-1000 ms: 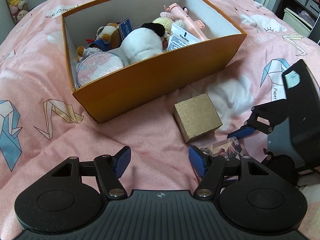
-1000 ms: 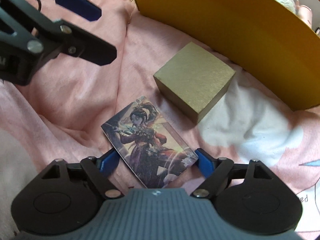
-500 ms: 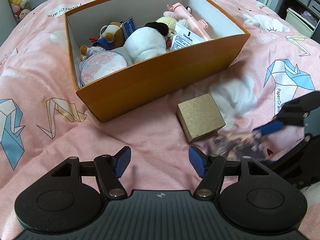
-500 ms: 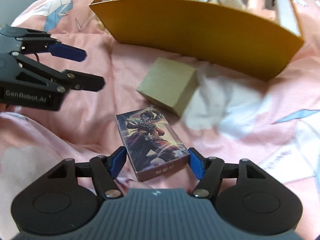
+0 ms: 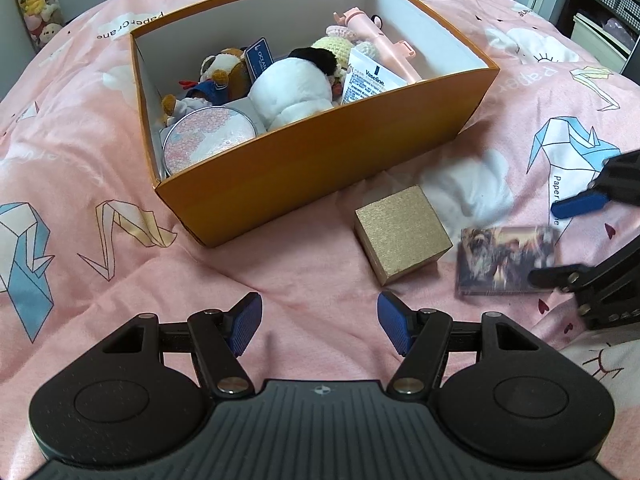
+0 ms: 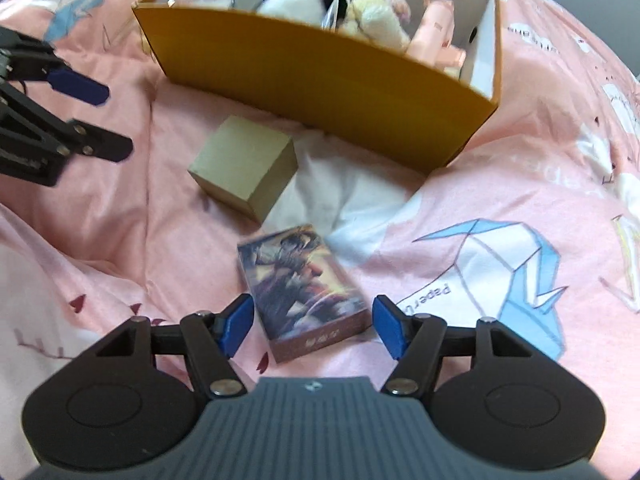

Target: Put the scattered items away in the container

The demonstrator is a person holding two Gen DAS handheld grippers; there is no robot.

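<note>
Right gripper (image 6: 313, 322) just squeezed its jaws onto the card box (image 6: 300, 286) and lifted it off the bedspread (image 6: 480, 184), presumably bound for the orange box (image 6: 320, 80). Left gripper (image 5: 319, 326) waits, jaws apart, empty.

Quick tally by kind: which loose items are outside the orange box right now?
Gold cube box: 1
Illustrated card box: 1
Total outside the orange box: 2
</note>
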